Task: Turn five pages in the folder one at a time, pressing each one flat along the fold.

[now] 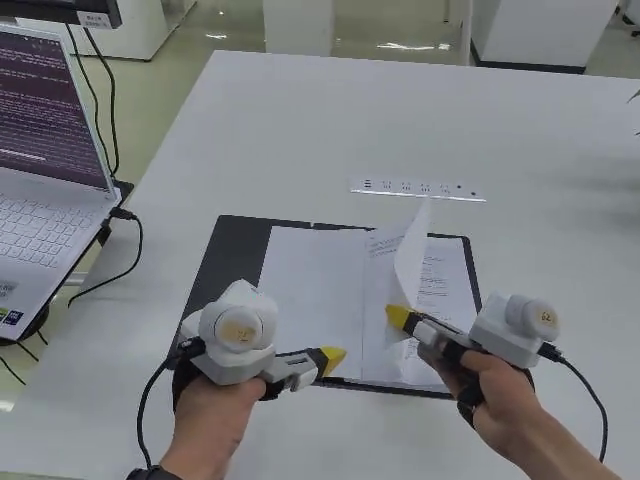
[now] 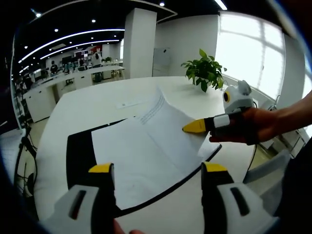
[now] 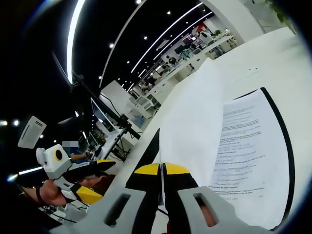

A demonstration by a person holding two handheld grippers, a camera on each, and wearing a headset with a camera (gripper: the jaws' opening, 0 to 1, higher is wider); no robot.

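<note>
A black folder (image 1: 228,262) lies open on the white table, a blank page (image 1: 310,290) flat on its left half and a printed page (image 1: 445,285) on its right. One sheet (image 1: 412,262) stands lifted over the fold. My right gripper (image 1: 396,316) is shut on that sheet's lower edge; in the right gripper view the paper (image 3: 195,122) rises from between the closed yellow tips (image 3: 162,169). My left gripper (image 1: 333,358) hovers open at the folder's near edge, its yellow tips (image 2: 156,168) apart above the blank page (image 2: 141,165), holding nothing.
An open laptop (image 1: 40,190) with cables sits at the table's left edge. A flush power strip (image 1: 418,189) lies beyond the folder. A potted plant (image 2: 204,73) stands at the far end in the left gripper view. Bare table surface (image 1: 350,120) stretches beyond.
</note>
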